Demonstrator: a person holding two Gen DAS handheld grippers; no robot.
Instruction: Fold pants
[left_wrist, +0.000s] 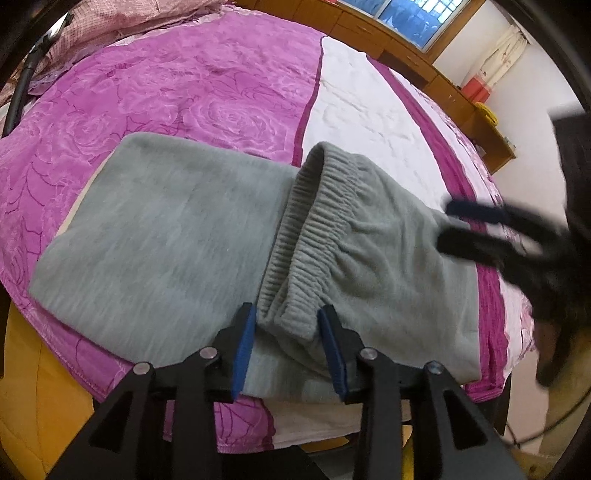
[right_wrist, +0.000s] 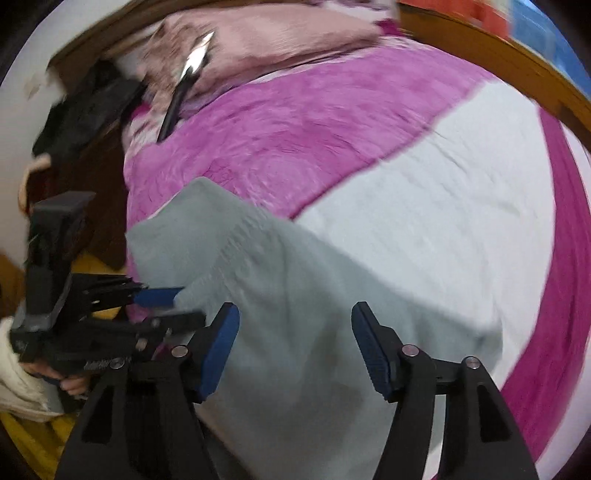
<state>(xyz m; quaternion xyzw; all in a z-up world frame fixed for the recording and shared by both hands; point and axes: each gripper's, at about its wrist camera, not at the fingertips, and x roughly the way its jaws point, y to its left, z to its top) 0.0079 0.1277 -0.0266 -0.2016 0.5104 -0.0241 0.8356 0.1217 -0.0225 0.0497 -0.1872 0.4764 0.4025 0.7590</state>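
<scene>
Grey pants (left_wrist: 166, 236) lie folded across a pink and white bed cover (left_wrist: 184, 81), their ribbed waistband (left_wrist: 314, 229) turned over on top. My left gripper (left_wrist: 288, 332) is at the near end of the waistband, its blue pads pressed on a bunch of that cloth. From the right wrist view, the left gripper (right_wrist: 162, 306) shows at the left, held by a hand in a cream sleeve (right_wrist: 14, 384). My right gripper (right_wrist: 295, 325) stands open over the pants (right_wrist: 295, 369) with nothing pinched. The left wrist view shows the right gripper (left_wrist: 443, 225) blurred at the pants' right edge.
A pink checked quilt (left_wrist: 122, 18) is heaped at the bed's far end, with a black hose-like thing (left_wrist: 22, 85) beside it. A wooden cabinet (left_wrist: 406, 48) runs along the far side, a red box (left_wrist: 476, 86) on it. Dark clothes (right_wrist: 85, 107) lie off the bed's corner.
</scene>
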